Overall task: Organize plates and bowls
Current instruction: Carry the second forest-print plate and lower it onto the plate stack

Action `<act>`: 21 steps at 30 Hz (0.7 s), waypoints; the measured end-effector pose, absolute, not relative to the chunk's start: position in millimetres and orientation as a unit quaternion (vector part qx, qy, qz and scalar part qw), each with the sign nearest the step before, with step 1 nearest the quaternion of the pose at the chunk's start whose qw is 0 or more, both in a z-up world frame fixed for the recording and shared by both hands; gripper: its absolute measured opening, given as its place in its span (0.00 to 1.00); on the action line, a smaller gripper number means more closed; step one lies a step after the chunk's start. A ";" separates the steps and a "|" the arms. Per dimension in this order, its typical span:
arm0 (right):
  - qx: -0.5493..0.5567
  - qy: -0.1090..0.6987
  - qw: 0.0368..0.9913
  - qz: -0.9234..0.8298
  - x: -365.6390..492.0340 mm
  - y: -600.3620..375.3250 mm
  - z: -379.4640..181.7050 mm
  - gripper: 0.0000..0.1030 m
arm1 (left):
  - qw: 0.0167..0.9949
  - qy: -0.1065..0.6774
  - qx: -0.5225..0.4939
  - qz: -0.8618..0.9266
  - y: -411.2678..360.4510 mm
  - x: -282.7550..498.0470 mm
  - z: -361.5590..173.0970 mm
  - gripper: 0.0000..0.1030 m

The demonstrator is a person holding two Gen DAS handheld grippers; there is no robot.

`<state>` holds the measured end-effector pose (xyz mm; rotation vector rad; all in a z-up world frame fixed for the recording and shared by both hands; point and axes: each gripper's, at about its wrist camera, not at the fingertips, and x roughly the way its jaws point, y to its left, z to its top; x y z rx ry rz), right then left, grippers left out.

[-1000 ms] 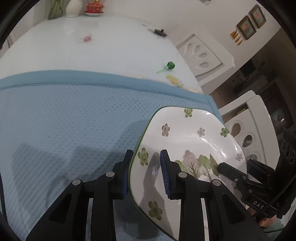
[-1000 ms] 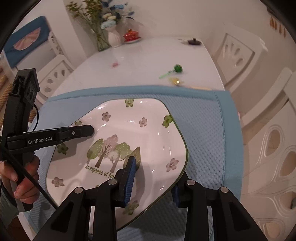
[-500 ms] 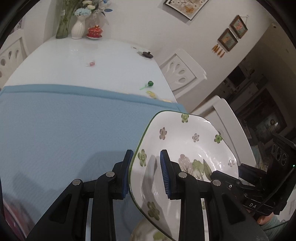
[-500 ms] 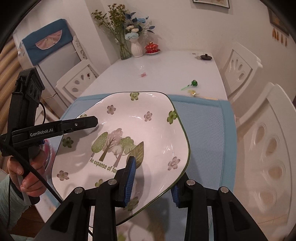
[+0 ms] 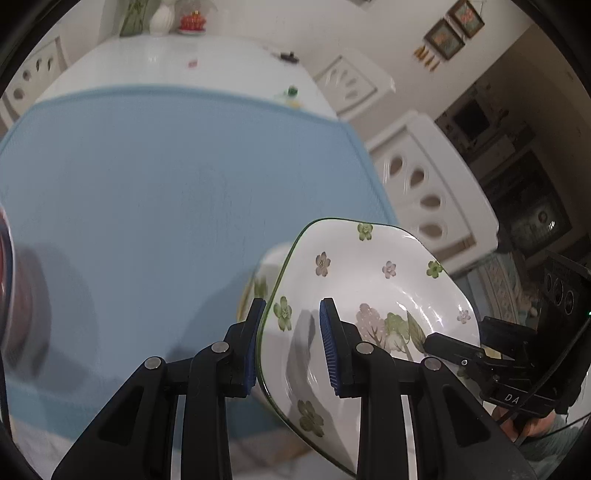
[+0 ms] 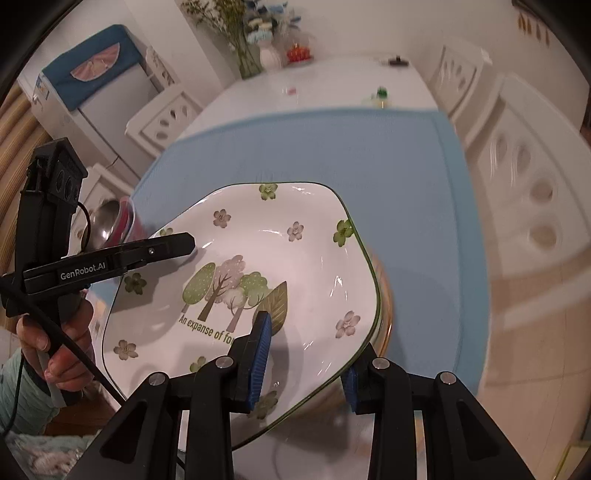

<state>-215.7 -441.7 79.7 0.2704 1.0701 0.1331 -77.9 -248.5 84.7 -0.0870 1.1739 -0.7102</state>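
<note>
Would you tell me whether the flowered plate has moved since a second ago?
Yes. The flowered plate, held in both grippers, has come back toward the blue mat's near edge, over another dish.

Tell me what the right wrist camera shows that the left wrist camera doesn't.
Only the right wrist view shows the plate's lettering, the blue-covered appliance and the flowers. Only the left wrist view shows the wall pictures and the dark cabinet. Both show the floral plate gripped at its rim by the left gripper and right gripper over the blue mat.

Plate [image 6: 258, 258]: "An expanse of fo…". Left tongs [image 6: 188, 243]: "GenRobot.AI".
</note>
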 end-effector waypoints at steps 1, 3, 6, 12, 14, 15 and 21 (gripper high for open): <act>0.133 0.515 0.844 0.064 -221.4 -441.0 73.2 0.32 | 0.768 0.549 -0.039 -0.327 -247.6 -83.9 78.1 0.24; 0.139 0.527 0.836 0.064 -229.5 -440.6 63.2 0.32 | 0.761 0.560 -0.038 -0.325 -247.1 -92.3 67.9 0.24; 0.141 0.539 0.828 0.058 -237.8 -441.0 51.1 0.32 | 0.754 0.572 -0.033 -0.322 -248.0 -103.8 55.5 0.24; 0.144 0.559 0.815 0.052 -238.2 -446.6 37.0 0.32 | 0.748 0.580 -0.040 -0.320 -248.7 -115.7 46.4 0.24; 0.141 0.560 0.815 0.052 -237.2 -446.3 36.8 0.32 | 0.750 0.579 -0.039 -0.318 -247.6 -116.8 45.6 0.24; 0.141 0.560 0.815 0.053 -236.7 -446.0 36.2 0.32 | 0.749 0.580 -0.042 -0.318 -247.4 -116.2 45.0 0.24; 0.138 0.562 0.813 0.057 -237.2 -440.7 34.0 0.32 | 0.750 0.579 -0.037 -0.318 -246.9 -112.4 44.7 0.24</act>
